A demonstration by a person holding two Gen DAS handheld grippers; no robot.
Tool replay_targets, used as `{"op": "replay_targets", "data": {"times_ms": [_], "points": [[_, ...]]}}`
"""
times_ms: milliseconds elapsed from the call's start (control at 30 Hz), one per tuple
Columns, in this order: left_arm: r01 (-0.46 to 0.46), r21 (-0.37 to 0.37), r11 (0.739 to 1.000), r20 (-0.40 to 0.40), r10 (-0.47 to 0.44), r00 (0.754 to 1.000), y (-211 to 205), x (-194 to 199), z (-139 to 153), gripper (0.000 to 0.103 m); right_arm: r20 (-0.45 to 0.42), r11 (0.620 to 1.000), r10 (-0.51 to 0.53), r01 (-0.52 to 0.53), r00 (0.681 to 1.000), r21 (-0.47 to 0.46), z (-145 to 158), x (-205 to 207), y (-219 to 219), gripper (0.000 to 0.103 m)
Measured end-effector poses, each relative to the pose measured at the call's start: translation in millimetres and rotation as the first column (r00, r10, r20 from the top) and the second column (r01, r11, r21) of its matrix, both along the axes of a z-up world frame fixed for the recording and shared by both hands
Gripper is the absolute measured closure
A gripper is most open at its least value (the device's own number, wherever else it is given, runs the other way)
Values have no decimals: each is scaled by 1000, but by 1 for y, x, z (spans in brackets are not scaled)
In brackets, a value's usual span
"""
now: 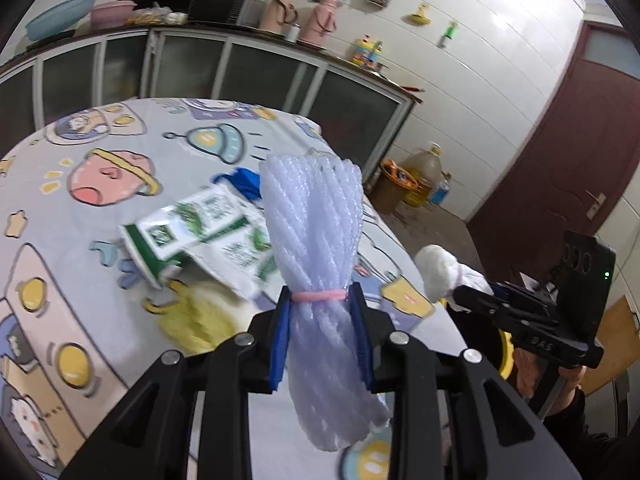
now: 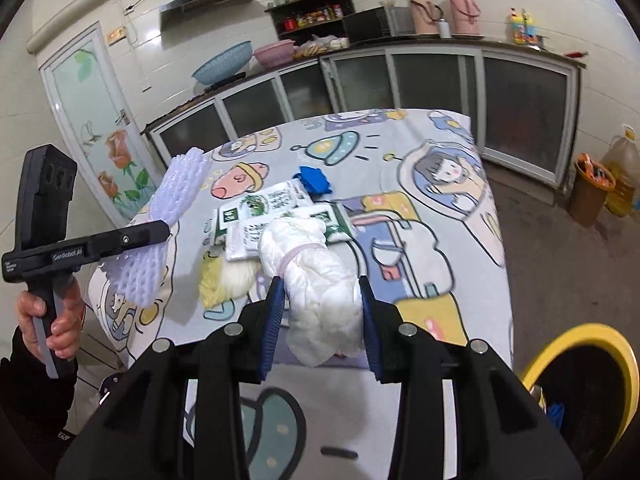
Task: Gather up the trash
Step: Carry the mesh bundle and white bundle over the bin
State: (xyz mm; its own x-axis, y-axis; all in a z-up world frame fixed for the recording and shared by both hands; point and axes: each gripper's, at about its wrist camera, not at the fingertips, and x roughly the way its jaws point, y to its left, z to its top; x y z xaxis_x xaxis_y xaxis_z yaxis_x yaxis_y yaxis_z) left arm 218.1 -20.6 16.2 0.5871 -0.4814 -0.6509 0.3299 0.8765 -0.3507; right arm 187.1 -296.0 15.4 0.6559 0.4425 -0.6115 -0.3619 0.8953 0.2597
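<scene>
My left gripper is shut on a white foam net sleeve tied with a pink band, held upright above the table; the net sleeve also shows at the left of the right wrist view. My right gripper is shut on a crumpled white tissue wad, seen too as the white wad at the right of the left wrist view. On the cartoon tablecloth lie green-and-white wrappers, a blue scrap and a yellowish fluffy piece.
A yellow-rimmed black bin stands low at the right, beside the table. Kitchen cabinets run behind the table. A brown basket and an oil jug sit on the floor. A hand holds the left gripper's grip.
</scene>
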Motion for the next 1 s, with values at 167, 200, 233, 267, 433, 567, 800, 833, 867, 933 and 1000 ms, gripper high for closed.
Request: {"op": "replay_targets", "data": {"times_ms": [167,200,233,267,433,567,800,833,867,933,1000], "points": [[64,30,997,14,-65,998,-36,-7,2,77,-21,999,-44,44,999,11,-12,-11,-23,68],[74,34,997,15,-75,997,-43,-8,2,77,-25,998,-61,61,998,16,-14,-14,-30,68],[85,40,996,18,-85,996,-49,-9,3,77,-28,997,-69,70,997,20,-15,-16,-35,68],[102,51,993,25,-103,994,-59,-10,3,77,-29,997,-79,80,996,24,-16,-17,-39,68],[153,73,986,23,-155,988,-92,-6,2,77,-20,987,-150,151,988,47,-18,-27,-67,68],[199,86,976,19,-201,979,-121,-3,0,77,-35,976,-207,209,978,61,-24,-32,-92,68],[279,111,954,13,-282,959,-172,-1,-3,76,-57,950,-303,306,951,64,-37,-42,-133,68],[289,119,950,14,-293,956,-181,0,-4,77,-58,944,-320,323,946,59,-38,-44,-139,68],[296,123,947,14,-300,954,-187,0,-4,77,-57,939,-336,339,940,55,-39,-45,-145,68],[314,129,941,14,-318,948,-200,0,-5,77,-59,928,-366,369,929,54,-41,-49,-157,68],[331,148,932,21,-338,941,-216,0,-6,76,-58,914,-401,403,914,47,-44,-54,-170,68]]}}
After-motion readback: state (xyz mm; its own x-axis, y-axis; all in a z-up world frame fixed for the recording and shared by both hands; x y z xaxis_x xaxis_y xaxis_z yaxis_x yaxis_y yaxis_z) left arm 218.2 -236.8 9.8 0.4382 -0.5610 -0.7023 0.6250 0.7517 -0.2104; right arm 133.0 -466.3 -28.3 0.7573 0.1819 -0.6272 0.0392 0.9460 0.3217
